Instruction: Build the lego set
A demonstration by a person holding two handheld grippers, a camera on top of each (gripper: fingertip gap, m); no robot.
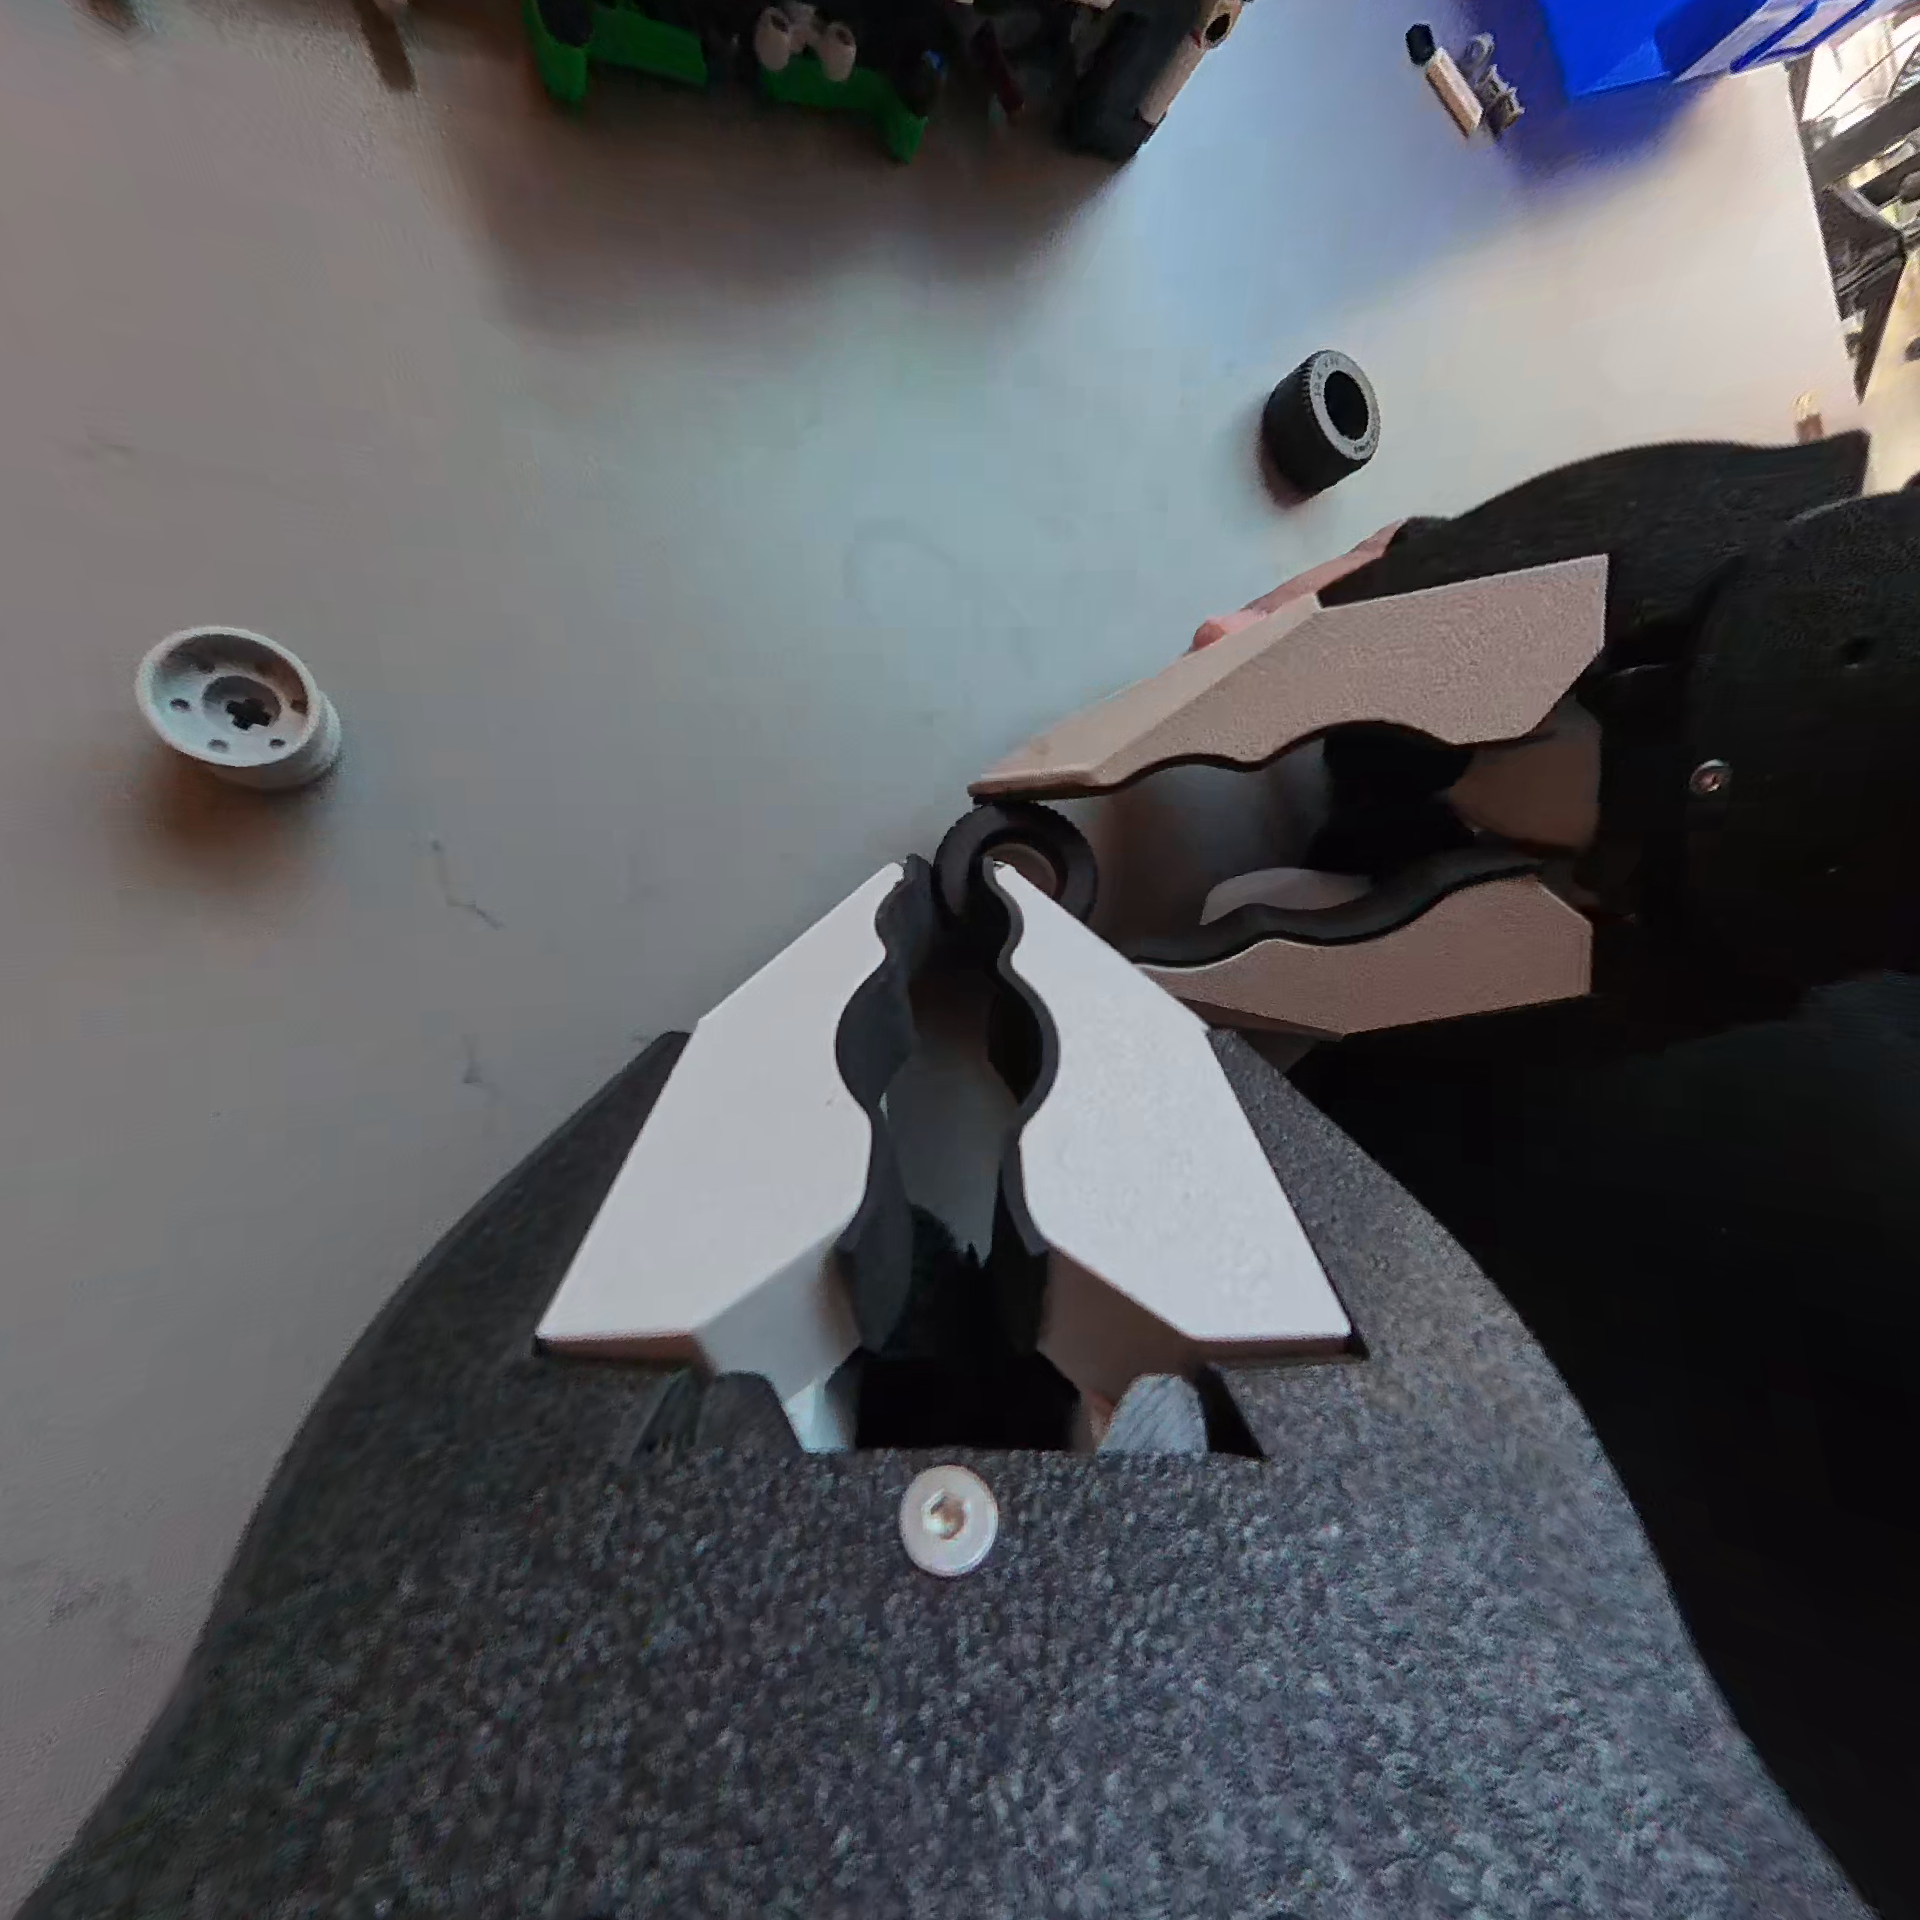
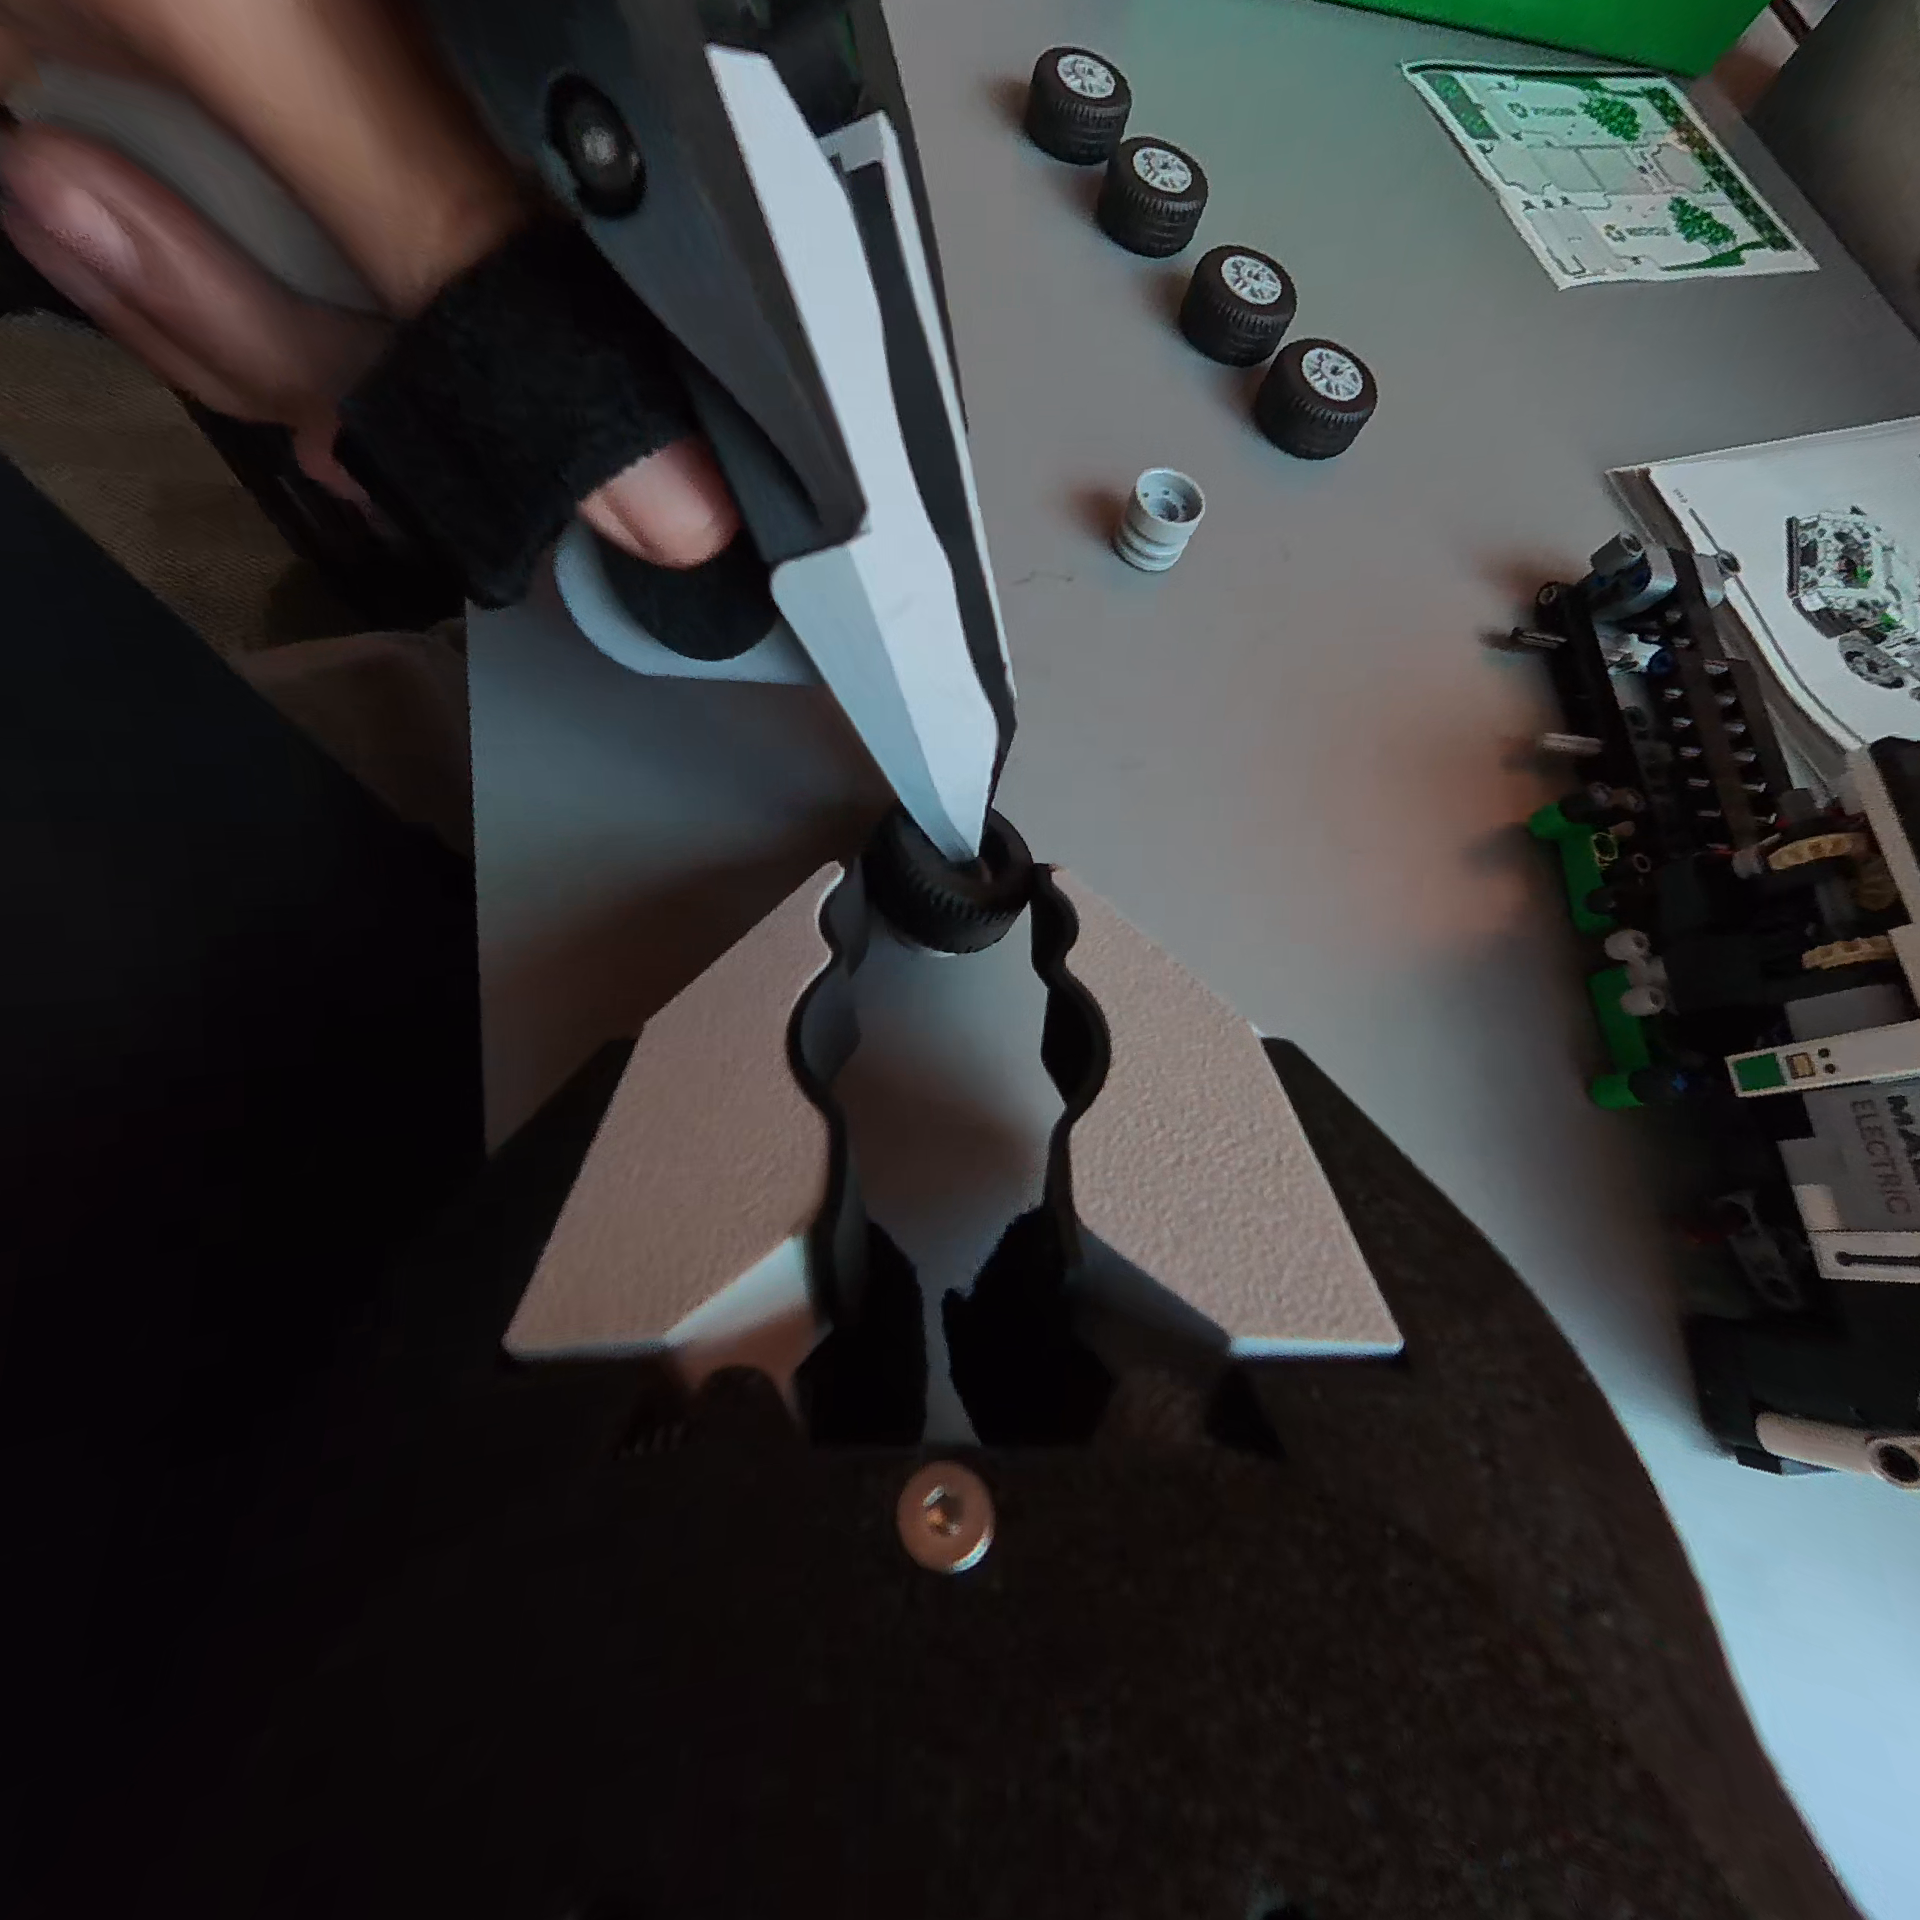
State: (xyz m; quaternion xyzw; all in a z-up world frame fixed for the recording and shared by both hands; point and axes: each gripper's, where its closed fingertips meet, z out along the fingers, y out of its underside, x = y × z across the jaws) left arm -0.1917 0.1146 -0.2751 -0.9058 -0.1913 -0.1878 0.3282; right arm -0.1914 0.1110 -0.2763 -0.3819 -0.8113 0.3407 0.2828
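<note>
Both grippers meet on one black tyre (image 1: 1013, 871) — the left gripper (image 1: 951, 883) pinching its edge, the right gripper (image 2: 940, 883) clamping its tread.

Small black rubber tyre (image 2: 948, 885) pinched between the right gripper's (image 2: 940, 883) fingertips, left gripper (image 2: 977, 821) pressing onto it from above, four assembled black-tyred wheels (image 2: 1202, 249) in a diagonal row beyond, loose grey plastic rim (image 2: 1161, 517) just before them, partly built green-and-black lego truck (image 2: 1745, 1018) at right on the grey table (image 2: 1299, 727), open instruction booklet (image 2: 1787, 582) behind it.
</note>
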